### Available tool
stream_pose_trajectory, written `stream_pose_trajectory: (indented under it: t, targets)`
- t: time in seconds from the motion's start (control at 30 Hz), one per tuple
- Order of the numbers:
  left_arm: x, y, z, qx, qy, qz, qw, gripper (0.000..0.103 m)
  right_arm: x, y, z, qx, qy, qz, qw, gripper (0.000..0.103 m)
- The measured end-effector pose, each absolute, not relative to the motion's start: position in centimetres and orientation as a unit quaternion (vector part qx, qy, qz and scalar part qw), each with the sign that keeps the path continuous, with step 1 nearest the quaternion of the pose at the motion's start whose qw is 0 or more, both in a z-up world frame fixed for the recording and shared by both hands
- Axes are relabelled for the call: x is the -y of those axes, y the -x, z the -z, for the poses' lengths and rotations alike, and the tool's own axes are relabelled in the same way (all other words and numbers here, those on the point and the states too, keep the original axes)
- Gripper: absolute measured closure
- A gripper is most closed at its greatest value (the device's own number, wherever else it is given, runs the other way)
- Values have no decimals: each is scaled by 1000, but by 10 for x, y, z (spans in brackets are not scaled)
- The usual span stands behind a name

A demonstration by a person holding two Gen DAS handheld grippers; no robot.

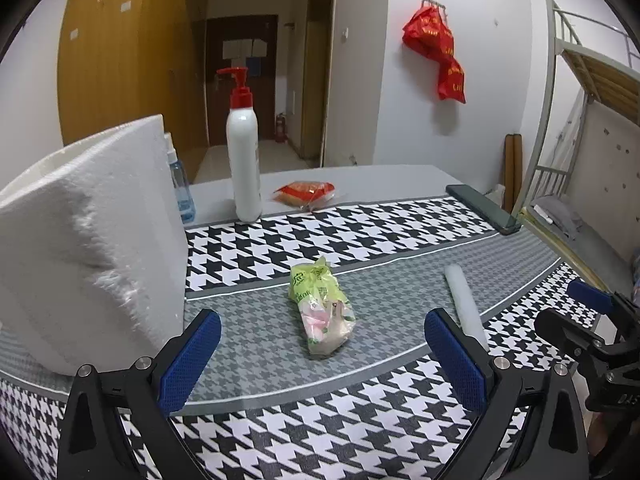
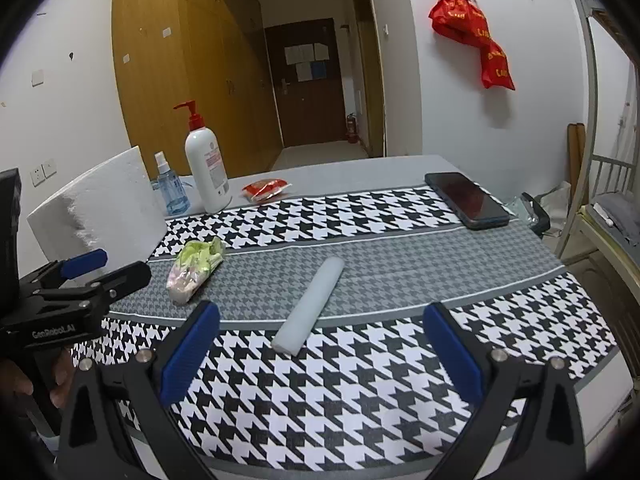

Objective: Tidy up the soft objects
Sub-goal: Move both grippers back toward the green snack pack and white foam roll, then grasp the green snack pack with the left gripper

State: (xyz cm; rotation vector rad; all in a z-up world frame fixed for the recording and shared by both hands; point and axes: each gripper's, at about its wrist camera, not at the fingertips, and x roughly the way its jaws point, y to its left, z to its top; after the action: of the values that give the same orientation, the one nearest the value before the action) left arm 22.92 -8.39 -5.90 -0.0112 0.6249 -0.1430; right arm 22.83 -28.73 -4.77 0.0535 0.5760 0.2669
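A green and pink soft packet (image 1: 321, 305) lies on the grey band of the tablecloth, just ahead of my open, empty left gripper (image 1: 322, 354); it also shows in the right wrist view (image 2: 195, 270). A pale foam roll (image 2: 310, 307) lies ahead of my open, empty right gripper (image 2: 320, 354), its near end between the fingertips' line; it shows in the left wrist view (image 1: 466, 306) too. A big white foam block (image 1: 86, 240) stands at the left, close to my left finger, and shows in the right wrist view (image 2: 100, 210). A red snack packet (image 1: 305, 194) lies further back.
A white pump bottle (image 1: 243, 160) and a blue spray bottle (image 2: 170, 186) stand at the back left. A dark phone (image 2: 466, 200) lies at the back right. The houndstooth cloth (image 2: 360, 380) covers the table. A bunk bed frame (image 1: 560, 120) stands right of the table.
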Motion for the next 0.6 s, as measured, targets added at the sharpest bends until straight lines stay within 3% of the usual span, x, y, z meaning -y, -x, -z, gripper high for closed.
stream_pose_trajectory:
  t: [0.37, 0.43, 0.5, 0.6]
  targets:
    - [85, -265, 70, -344, 8, 82, 935, 1, 286, -241, 52, -290, -27, -119, 949, 0]
    - [89, -273, 75, -359, 9, 89, 929, 5, 286, -245, 53, -294, -28, -119, 948, 0]
    - [93, -281, 79, -371, -2, 86, 925, 15, 285, -247, 54, -298, -29, -119, 947, 0]
    - [94, -289, 84, -379, -4, 83, 922, 16, 283, -250, 56, -307, -39, -132, 942, 0]
